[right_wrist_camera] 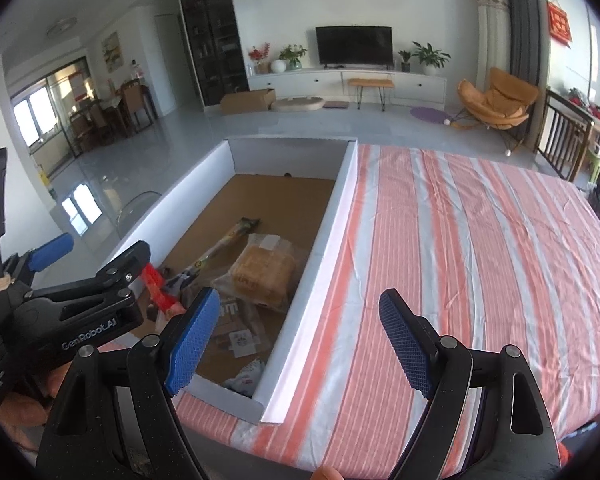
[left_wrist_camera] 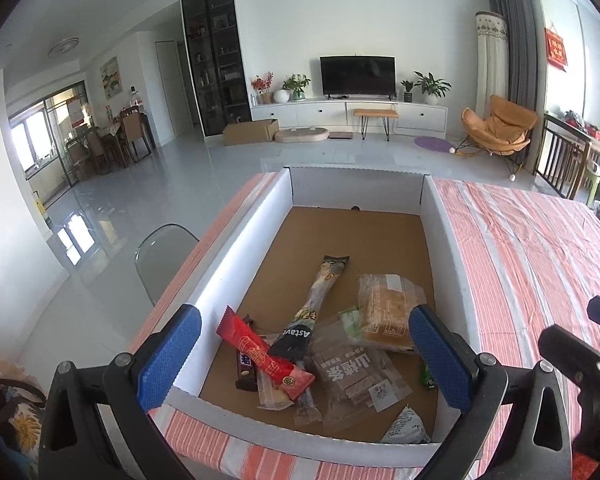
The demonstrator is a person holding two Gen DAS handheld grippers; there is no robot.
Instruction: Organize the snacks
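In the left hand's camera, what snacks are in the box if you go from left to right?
Red wrapper → long black stick pack → clear bag of brown bars → bagged yellow cake, all in the white box.

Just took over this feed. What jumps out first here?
A white-walled box with a brown floor sits on the striped tablecloth, with snack packets heaped at its near end, a red wrapper on top. Left gripper hangs open over the heap; right gripper open over the box's right wall.
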